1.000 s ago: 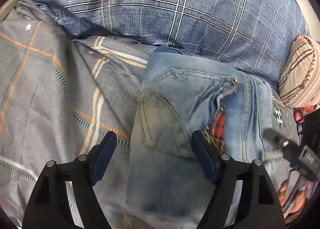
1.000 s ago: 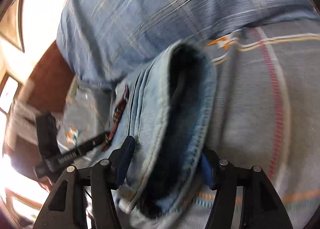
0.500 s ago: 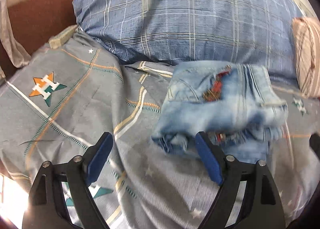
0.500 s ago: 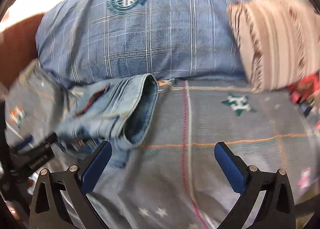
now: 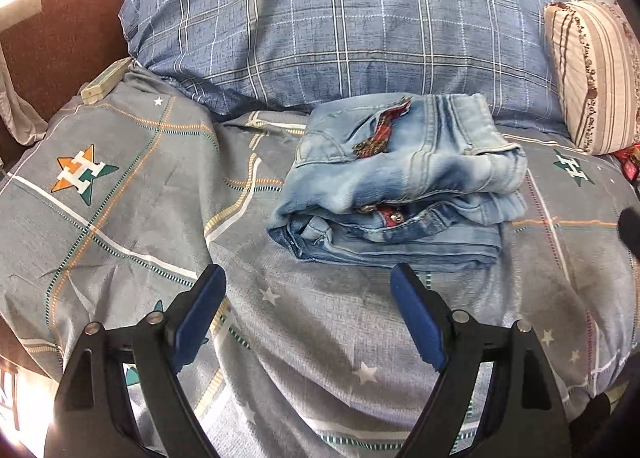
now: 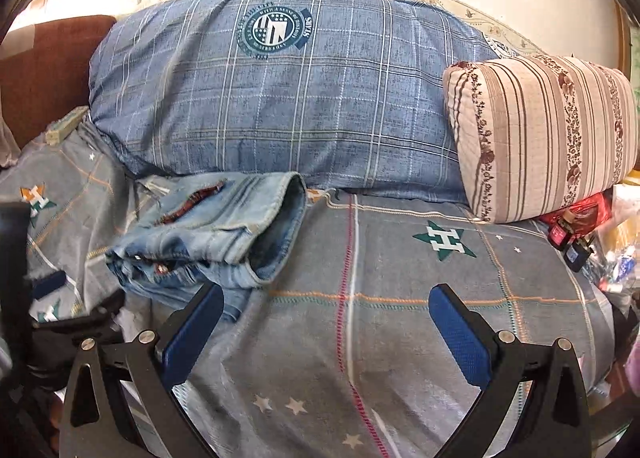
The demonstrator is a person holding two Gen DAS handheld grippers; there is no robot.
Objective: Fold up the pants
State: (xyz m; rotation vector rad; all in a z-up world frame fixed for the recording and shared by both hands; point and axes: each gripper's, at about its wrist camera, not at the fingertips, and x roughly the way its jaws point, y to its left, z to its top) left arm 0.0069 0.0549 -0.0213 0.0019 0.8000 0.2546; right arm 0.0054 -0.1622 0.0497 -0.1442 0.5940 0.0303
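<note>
Pants: light-blue jeans (image 5: 400, 178) are seen folded into a thick bundle on the grey patterned bedspread (image 5: 132, 194), just in front of the blue plaid pillow (image 5: 344, 34). A red patterned patch is shown on the top layer.
Left gripper: the left gripper (image 5: 308, 294) is held with its jaws spread wide and nothing between them. The bundle is placed beyond the tips, at about 1 o'clock, clear of both blue pads (image 5: 200, 314); only bedspread is framed between them.
Right gripper: the right gripper (image 6: 326, 300) is likewise released, jaws wide apart and nothing grasped. The jeans (image 6: 212, 234) are found at 10 o'clock, outside the gap, with their near edge just beyond the left-hand pad tip; whether cloth and pad touch cannot be told.
Striped cushion: a beige striped cushion (image 6: 544, 138) is set at 2 o'clock in the right view, leaning against the plaid pillow (image 6: 280, 86).
Bedspread: star-and-H emblems are printed on it (image 6: 400, 298).
</note>
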